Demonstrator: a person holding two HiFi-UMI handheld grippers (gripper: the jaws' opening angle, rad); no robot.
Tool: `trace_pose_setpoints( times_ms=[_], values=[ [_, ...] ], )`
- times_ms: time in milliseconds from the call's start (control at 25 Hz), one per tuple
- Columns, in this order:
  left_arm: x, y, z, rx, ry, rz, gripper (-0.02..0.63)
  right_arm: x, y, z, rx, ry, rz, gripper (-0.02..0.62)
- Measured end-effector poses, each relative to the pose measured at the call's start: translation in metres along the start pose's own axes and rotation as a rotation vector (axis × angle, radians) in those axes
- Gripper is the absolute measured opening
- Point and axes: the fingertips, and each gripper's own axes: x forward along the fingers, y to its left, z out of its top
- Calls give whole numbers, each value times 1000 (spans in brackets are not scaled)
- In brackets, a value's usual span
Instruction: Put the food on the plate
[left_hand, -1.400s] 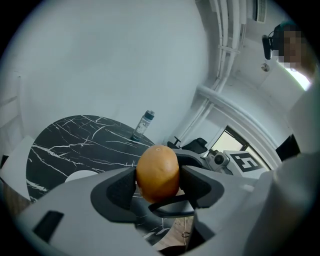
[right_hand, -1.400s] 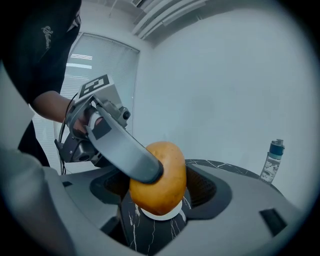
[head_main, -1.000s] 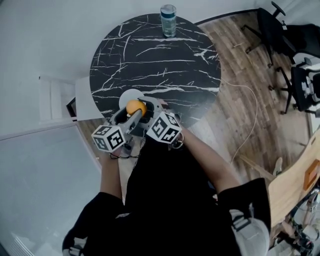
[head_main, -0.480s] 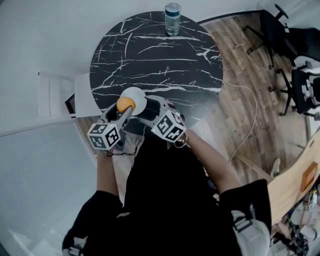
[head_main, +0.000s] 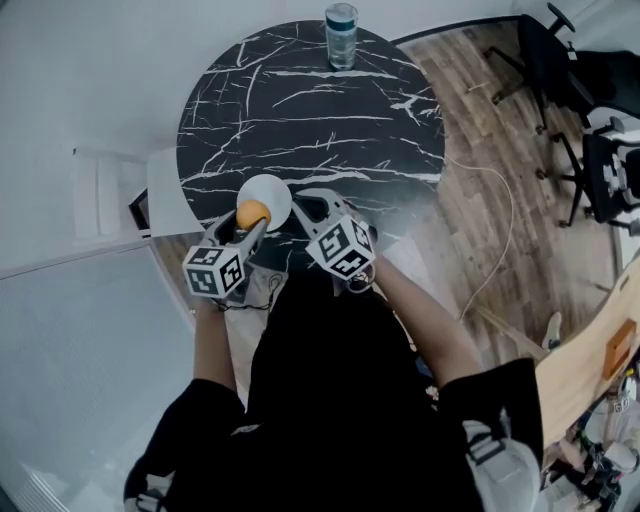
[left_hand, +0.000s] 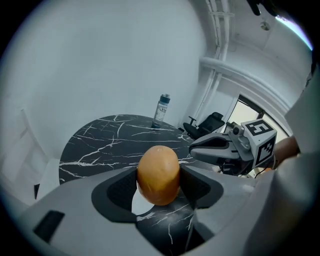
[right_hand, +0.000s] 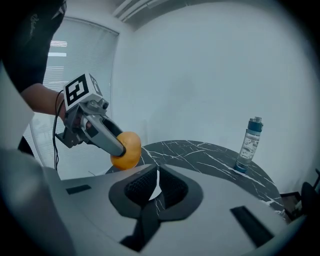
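An orange, egg-shaped piece of food (head_main: 252, 213) (left_hand: 158, 174) is clamped between the pads of my left gripper (head_main: 250, 216) (left_hand: 159, 182). It hangs just above the near-left edge of a small white plate (head_main: 272, 191) (left_hand: 137, 207). The plate lies on the near side of the round black marble table (head_main: 320, 110). My right gripper (head_main: 308, 201) (right_hand: 157, 187) sits just right of the plate, shut and holding nothing. In the right gripper view, the left gripper (right_hand: 107, 137) holds the food (right_hand: 127, 150) up at the left.
A clear water bottle (head_main: 340, 30) (right_hand: 248, 145) stands at the table's far edge. A white piece of furniture (head_main: 120, 195) stands against the table's left side. Black office chairs (head_main: 590, 130) stand on the wood floor to the right, and a cable (head_main: 500, 230) trails there.
The left gripper has carried the food a little to the left, away from the right gripper, and more of the plate now shows. The right gripper has stayed close by.
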Motion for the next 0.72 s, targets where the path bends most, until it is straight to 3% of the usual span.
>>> trace_pose_setpoints(
  times_ms=[720],
  values=[
    [45, 10, -34, -18, 131, -91, 267, 16, -10, -31, 64, 103, -29, 8]
  ],
)
